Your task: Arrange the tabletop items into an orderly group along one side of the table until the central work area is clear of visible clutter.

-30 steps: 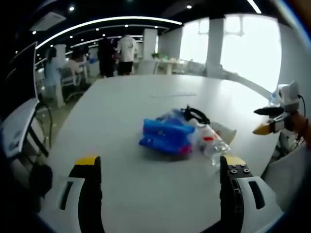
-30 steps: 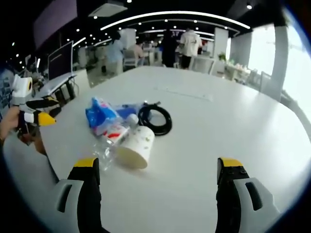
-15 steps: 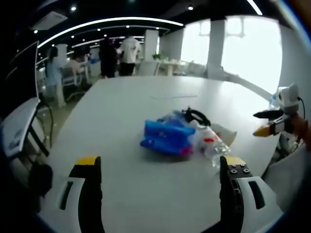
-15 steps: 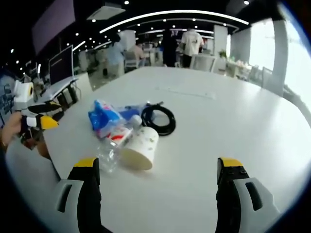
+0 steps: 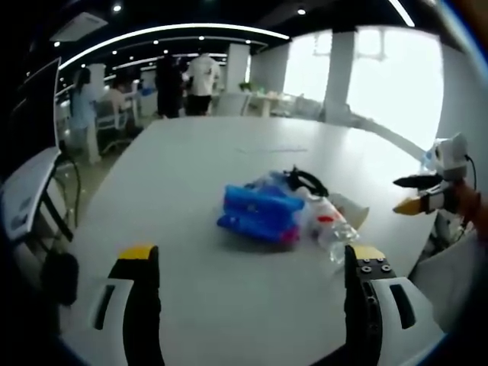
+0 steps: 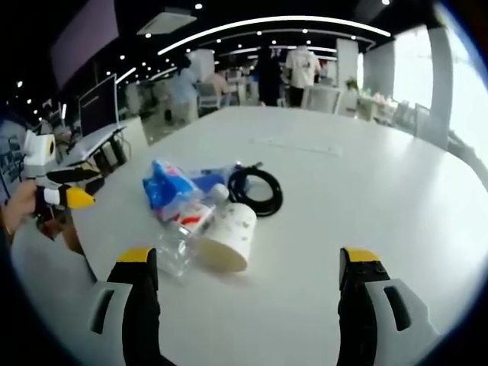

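Note:
A small pile lies mid-table on the white table (image 5: 191, 168): a blue packet (image 5: 258, 213), a clear plastic bottle (image 5: 332, 226) with a red label, a coiled black cable (image 5: 307, 180) and a paper cup (image 5: 352, 209) on its side. In the right gripper view the same blue packet (image 6: 171, 189), bottle (image 6: 183, 236), cup (image 6: 228, 236) and cable (image 6: 255, 191) sit ahead and left of my jaws. My left gripper (image 5: 248, 286) is open, short of the pile. My right gripper (image 6: 246, 286) is open too, with the cup just beyond it. The right gripper (image 5: 428, 197) shows at the right edge; the left gripper (image 6: 61, 191) shows at the left.
The white table (image 6: 366, 198) stretches far beyond the pile, bare on its far side. A desk with a monitor (image 6: 99, 99) stands at the left. Several people (image 5: 187, 82) stand among desks and chairs at the back. Bright windows (image 5: 381, 76) line the right.
The right gripper view has drifted closer to the pile, so cup and bottle look larger and nearer. The left gripper view is almost unchanged. The things themselves have not moved.

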### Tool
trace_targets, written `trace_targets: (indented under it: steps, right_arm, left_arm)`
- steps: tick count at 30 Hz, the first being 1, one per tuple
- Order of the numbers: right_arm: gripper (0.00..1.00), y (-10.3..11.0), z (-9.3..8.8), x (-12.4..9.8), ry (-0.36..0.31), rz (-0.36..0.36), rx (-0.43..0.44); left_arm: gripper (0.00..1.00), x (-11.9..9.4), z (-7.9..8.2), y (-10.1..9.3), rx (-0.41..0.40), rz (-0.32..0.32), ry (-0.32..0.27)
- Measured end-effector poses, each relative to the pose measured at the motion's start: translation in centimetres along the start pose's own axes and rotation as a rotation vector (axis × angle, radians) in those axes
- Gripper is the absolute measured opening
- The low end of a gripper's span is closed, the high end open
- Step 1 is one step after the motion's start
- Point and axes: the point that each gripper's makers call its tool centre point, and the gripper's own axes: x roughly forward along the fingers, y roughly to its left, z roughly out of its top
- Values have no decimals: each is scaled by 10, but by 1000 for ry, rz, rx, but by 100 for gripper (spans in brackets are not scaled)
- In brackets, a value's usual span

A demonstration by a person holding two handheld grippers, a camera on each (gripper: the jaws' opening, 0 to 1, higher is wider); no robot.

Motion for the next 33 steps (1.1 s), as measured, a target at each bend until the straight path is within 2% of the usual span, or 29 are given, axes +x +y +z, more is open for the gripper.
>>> trace_targets:
  steps: [11,21,27,33]
  right_arm:
    - [98,22,16,10,-10,62,-21]
    - [99,43,32,26,-14,117,-21]
    - [98,61,38,38,2,165,-27]
    - [98,74,39,51,19,184,-37]
  left_arm:
    - [98,0,0,-1,-3,-6,5]
    - [98,-2,3,0,-18,-5,-17]
    - [98,-3,3,0,-11,-6,-15]
    - [98,-5,4,2,-16,-1,-20]
